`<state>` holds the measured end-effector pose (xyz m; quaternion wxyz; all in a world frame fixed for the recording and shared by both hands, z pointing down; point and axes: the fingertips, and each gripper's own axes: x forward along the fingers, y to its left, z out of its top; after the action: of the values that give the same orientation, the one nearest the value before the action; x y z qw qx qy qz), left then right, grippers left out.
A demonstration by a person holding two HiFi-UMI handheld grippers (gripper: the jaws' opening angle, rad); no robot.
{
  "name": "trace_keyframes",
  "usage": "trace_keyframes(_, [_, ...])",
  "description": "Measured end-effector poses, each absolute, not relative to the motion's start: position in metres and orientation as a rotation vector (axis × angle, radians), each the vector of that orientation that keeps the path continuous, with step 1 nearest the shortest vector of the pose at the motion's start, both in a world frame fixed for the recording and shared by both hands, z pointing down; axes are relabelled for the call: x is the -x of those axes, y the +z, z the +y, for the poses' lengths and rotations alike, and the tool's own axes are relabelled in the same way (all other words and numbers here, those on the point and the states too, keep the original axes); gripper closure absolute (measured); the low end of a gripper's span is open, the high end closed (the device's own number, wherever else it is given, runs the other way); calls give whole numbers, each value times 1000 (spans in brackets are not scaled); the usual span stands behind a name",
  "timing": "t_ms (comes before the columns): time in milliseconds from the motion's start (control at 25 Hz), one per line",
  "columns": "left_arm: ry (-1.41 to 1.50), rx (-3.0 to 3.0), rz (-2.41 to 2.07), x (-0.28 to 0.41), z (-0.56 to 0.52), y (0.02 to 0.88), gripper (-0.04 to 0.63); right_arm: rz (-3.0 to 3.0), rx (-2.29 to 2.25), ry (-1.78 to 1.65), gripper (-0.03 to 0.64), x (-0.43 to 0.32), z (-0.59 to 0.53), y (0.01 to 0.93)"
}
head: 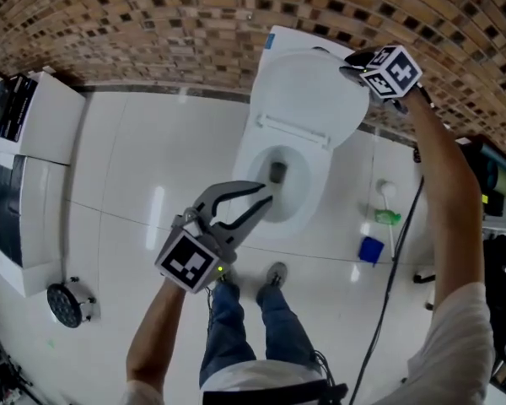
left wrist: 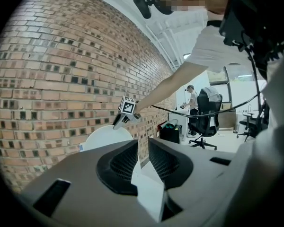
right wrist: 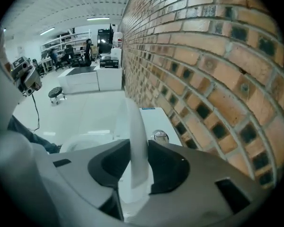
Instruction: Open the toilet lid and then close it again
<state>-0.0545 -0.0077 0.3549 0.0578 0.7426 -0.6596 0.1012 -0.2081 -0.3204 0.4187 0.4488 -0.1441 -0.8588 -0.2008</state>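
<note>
The white toilet (head: 255, 163) stands against the brick wall with its lid (head: 308, 91) raised upright over the open bowl. My right gripper (head: 350, 66) reaches in from the right and is shut on the lid's top edge. In the right gripper view the thin lid edge (right wrist: 135, 126) runs between the two pads of that gripper (right wrist: 141, 150). The round flush button (right wrist: 160, 136) sits just behind on the cistern. My left gripper (head: 266, 197) hovers low in front of the bowl, shut, with nothing in it. From the left gripper (left wrist: 141, 148) view, the lid (left wrist: 106, 136) and right gripper (left wrist: 117, 123) show ahead.
The brick wall (head: 152, 24) runs behind the toilet. A toilet brush with a green part (head: 386, 218) and a blue item (head: 371, 250) lie on the floor to the right. A white cabinet (head: 42, 142) stands at left, a round black object (head: 65, 304) below it. A cable (head: 396, 268) hangs from the right arm.
</note>
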Motion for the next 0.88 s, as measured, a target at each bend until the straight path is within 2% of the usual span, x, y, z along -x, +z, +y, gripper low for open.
trace_keyframes(200, [306, -2237, -2031, 61, 2, 349, 529, -2091, 359, -695, 508, 183, -286, 414])
trace_keyframes(440, [368, -2235, -2023, 58, 35, 348, 529, -2213, 192, -1027, 506, 99, -178, 420])
trace_keyframes(640, [329, -2190, -2047, 48, 69, 370, 529, -2217, 1, -1265, 501, 26, -83, 478])
trace_keyframes(760, [206, -2163, -2076, 43, 85, 384, 529, -2194, -12, -1283, 485, -14, -36, 529])
trace_keyframes(880, [208, -2160, -2077, 40, 96, 410, 529, -2176, 18, -1299, 462, -36, -9, 576])
